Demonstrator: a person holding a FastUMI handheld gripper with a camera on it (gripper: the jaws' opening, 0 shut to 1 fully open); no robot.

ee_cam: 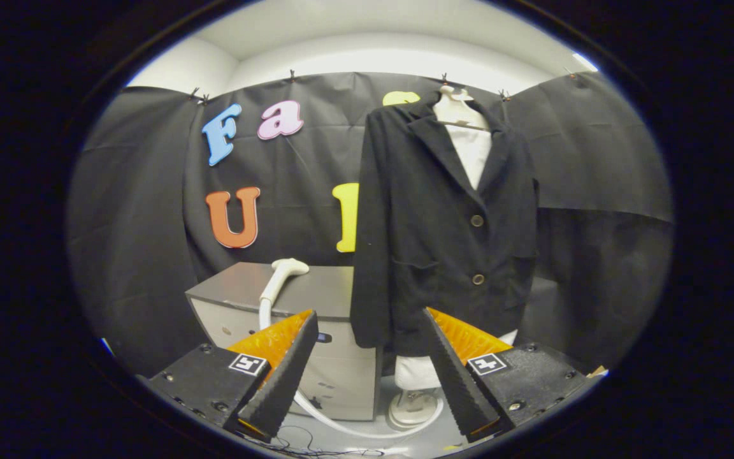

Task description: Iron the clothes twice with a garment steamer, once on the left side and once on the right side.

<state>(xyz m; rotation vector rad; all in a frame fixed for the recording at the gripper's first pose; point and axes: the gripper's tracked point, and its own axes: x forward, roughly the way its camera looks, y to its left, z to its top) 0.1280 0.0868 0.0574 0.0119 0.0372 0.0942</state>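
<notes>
Black jacket is hanging on a white mannequin form right of frame centre, buttoned, its hem sitting just above and between the two fingertips. Steamer head is lying on top of the grey cabinet in the lower-left middle, left of the jacket, untouched. Its white hose is trailing down the cabinet front and curling along the floor toward the mannequin base. Gripper is sitting at the bottom of frame with fingers spread wide, released, holding nothing; the steamer head is lying beyond and just above the left finger. Progress, judged: nothing is started. Steamer is not picked up, neither the left-side pass nor the right-side pass looks begun. Left to do: reaching to the steamer head, clamping it, then running both sides of the jacket.
</notes>
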